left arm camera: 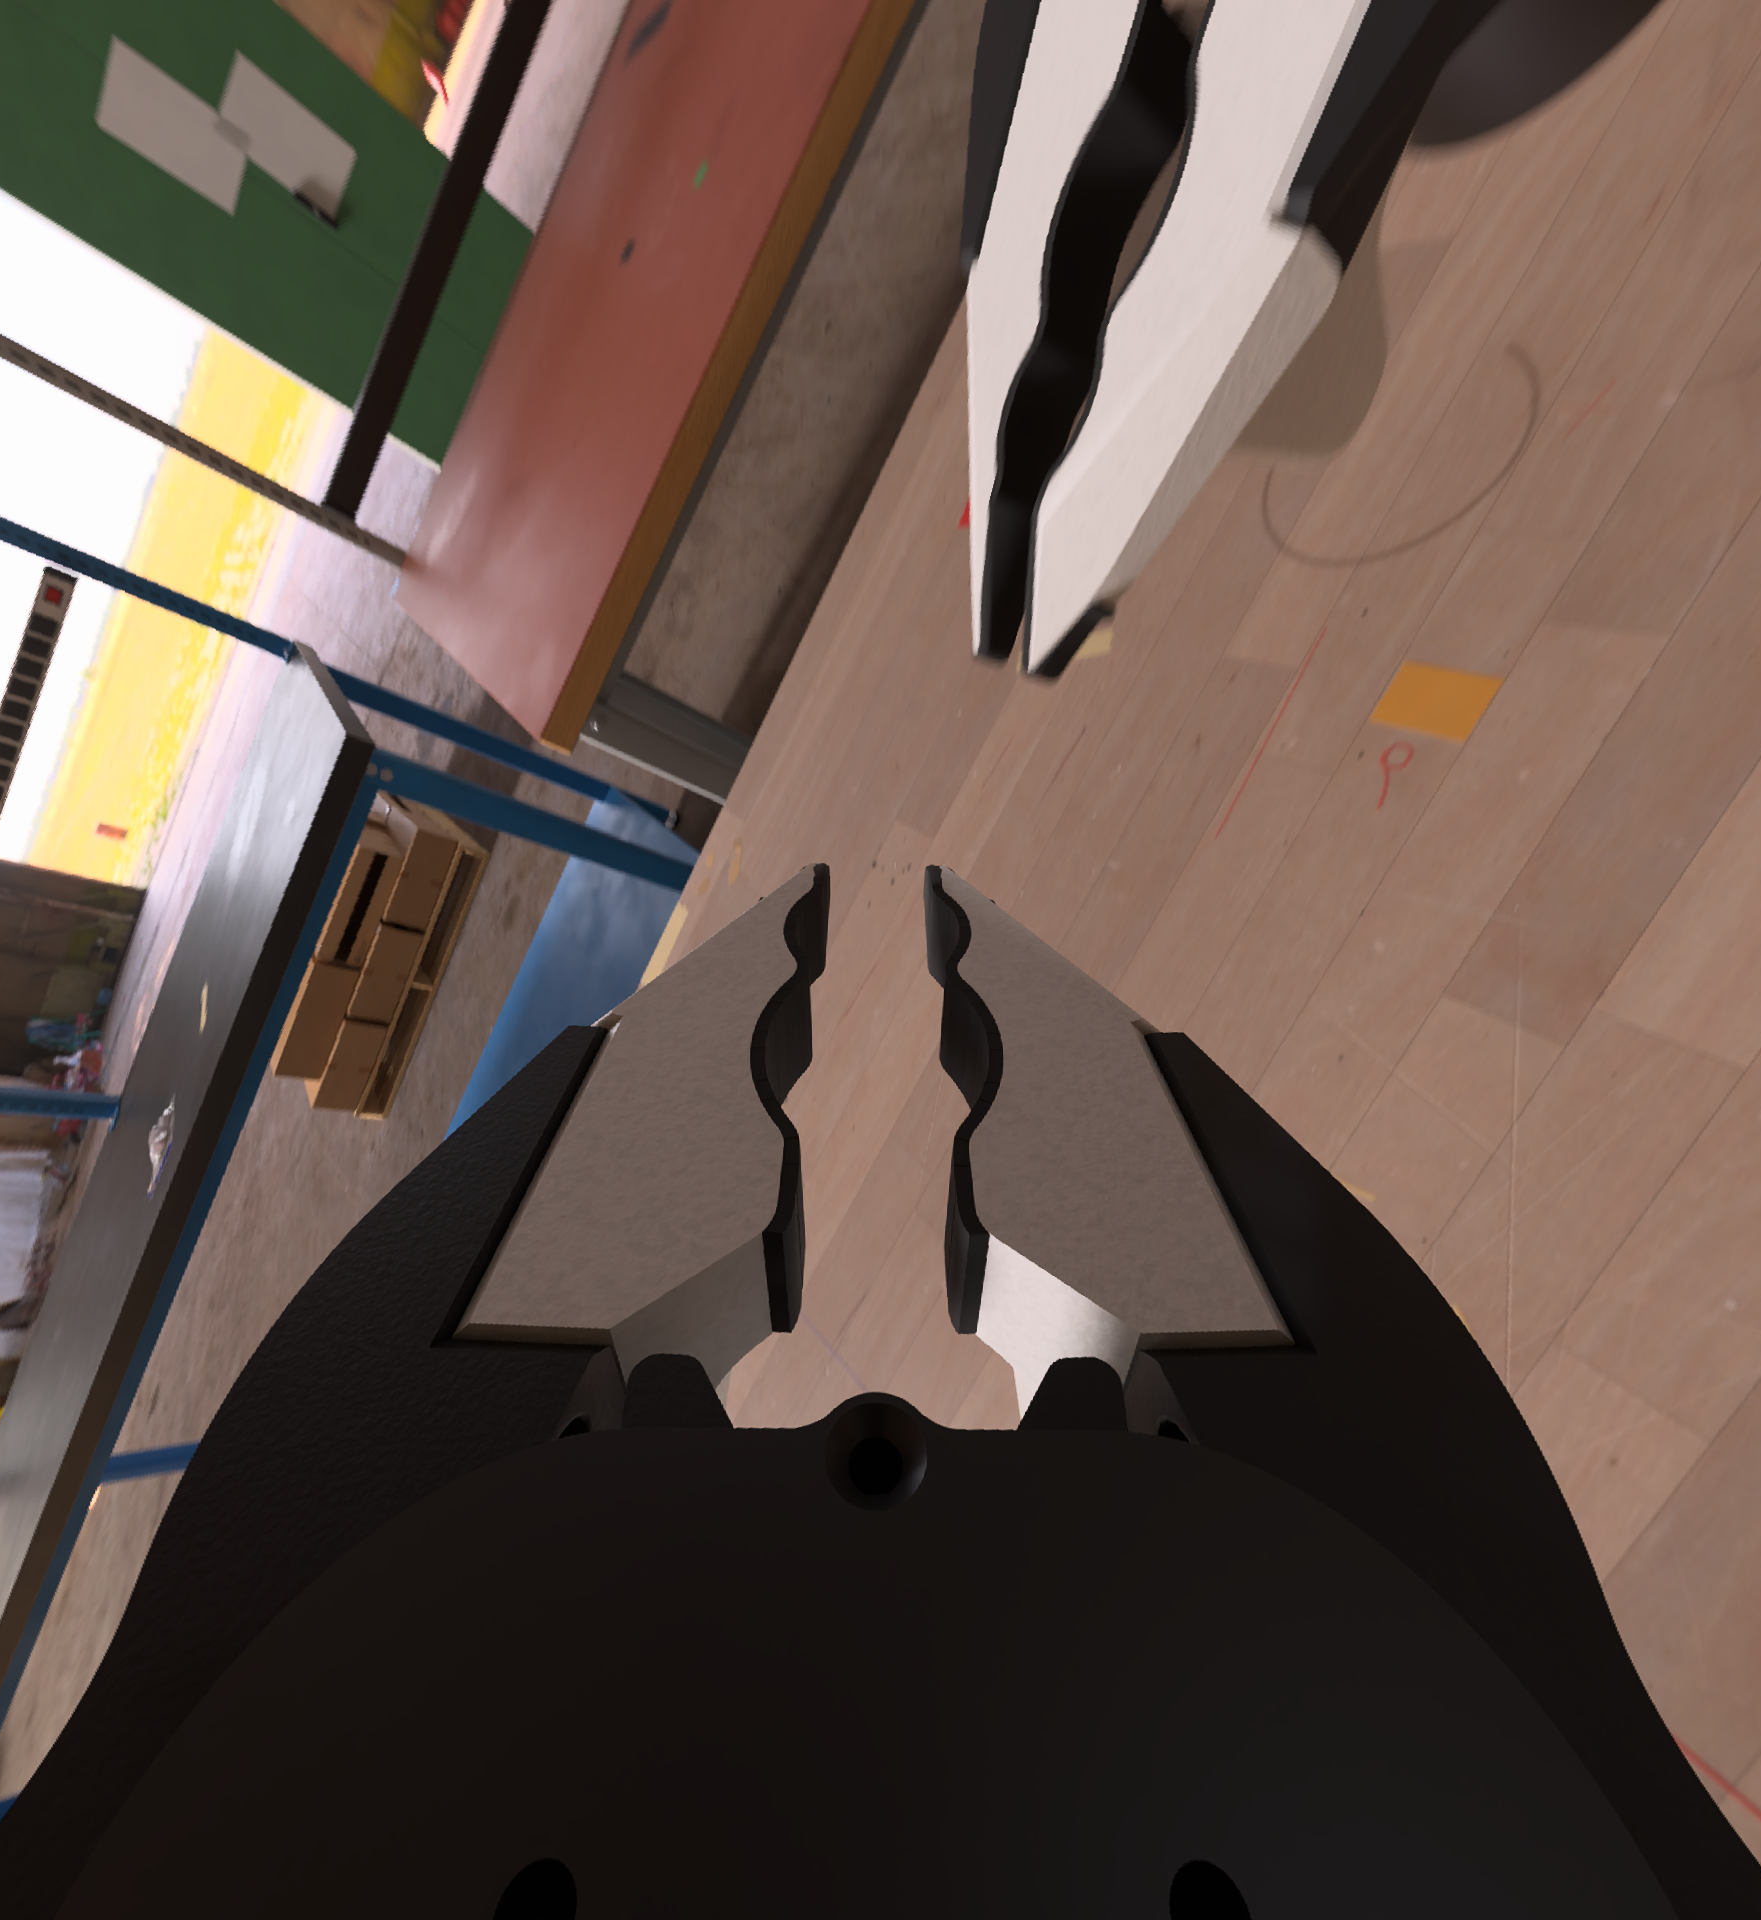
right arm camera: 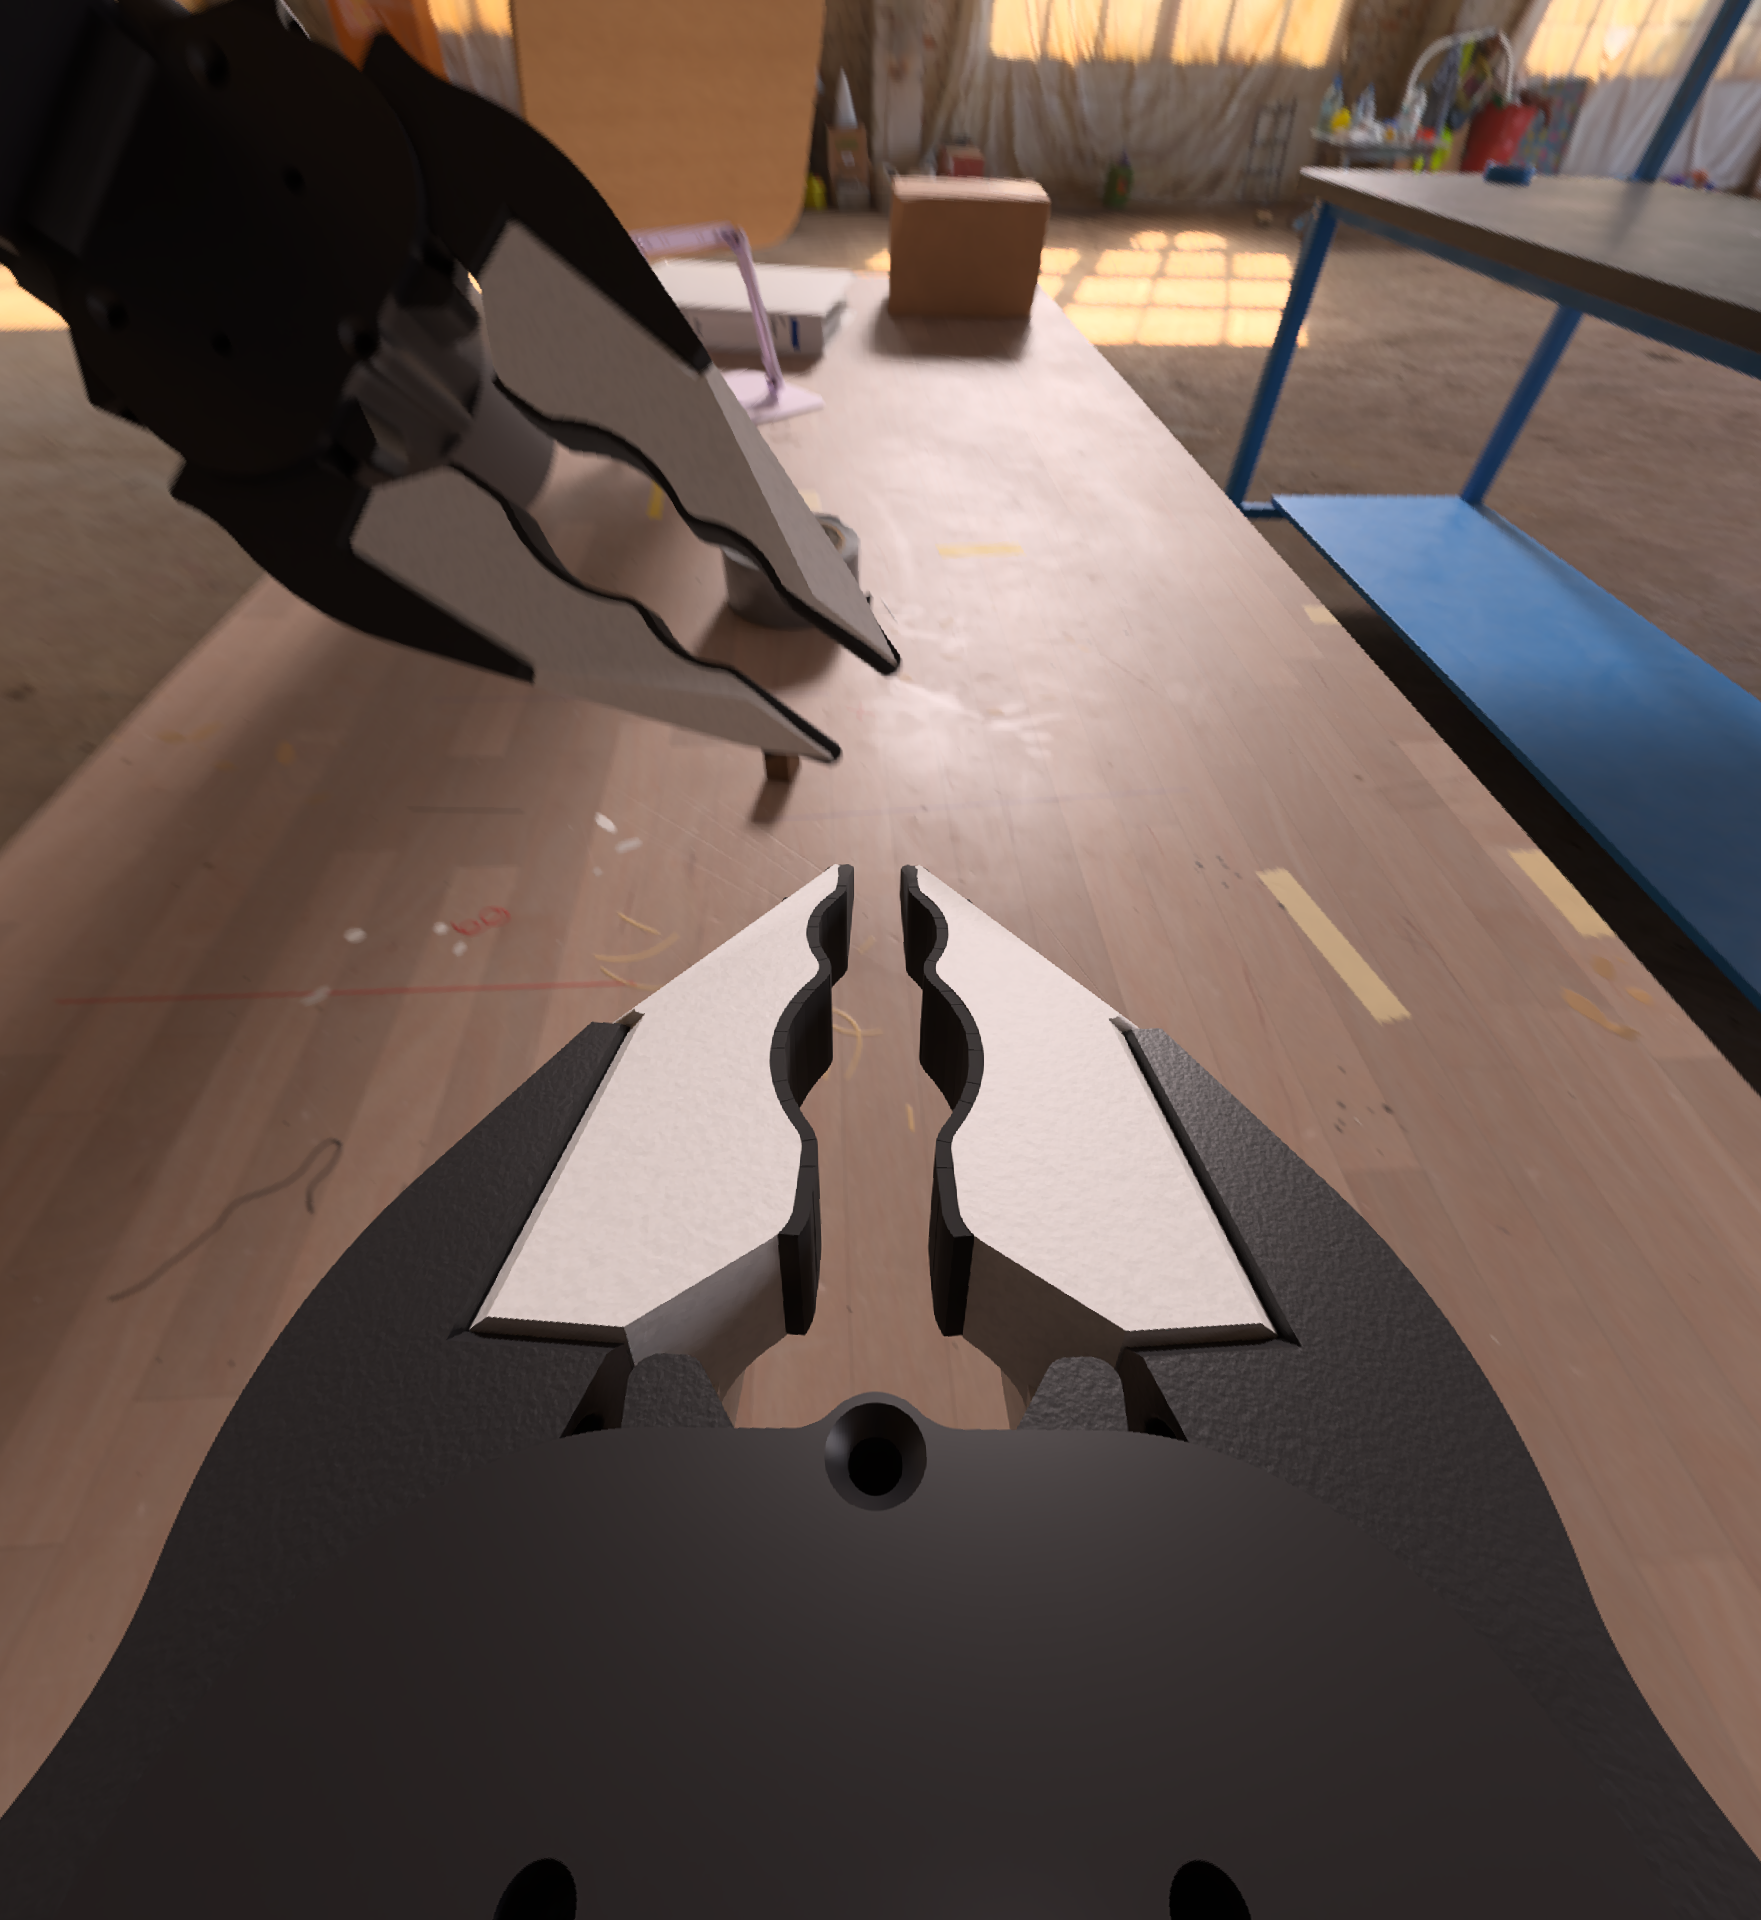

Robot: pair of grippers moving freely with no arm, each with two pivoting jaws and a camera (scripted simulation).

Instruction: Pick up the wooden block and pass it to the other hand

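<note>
Found right gripper (right arm camera: 876, 878) nearest in the right wrist view, low over the wooden table (right arm camera: 1115, 748), fingers drawn to a narrow slit, nothing between them. Found left gripper (left arm camera: 876, 878) in its own view turned on its side above the same table (left arm camera: 1478, 1039), fingers parted somewhat wider, likewise empty.

Noted yellow tape strips (right arm camera: 1333, 945) stuck to the boards just right of the right gripper's tips.

Next out, in the right wrist view, observed the left gripper (right arm camera: 863, 709) entering from the upper left and angled down toward the table, gap clearly visible along its wavy pads.

Located the wooden block (right arm camera: 780, 767) on the table directly beneath the lower fingertip of that gripper, ahead of the right gripper and slightly left. Seen only as a small brown stub with a shadow in front; mostly hidden by the finger. Cannot determine its long axis or which way it points. Cannot confirm contact with the fingertip; not between either pair of fingers.

Beyond, recorded a grey tape roll (right arm camera: 798, 582) partly behind the upper finger. Farther along the table, a white binder (right arm camera: 762, 301) and a cardboard box (right arm camera: 967, 244). Off to the right, a blue-framed bench (right arm camera: 1582, 312).
</note>
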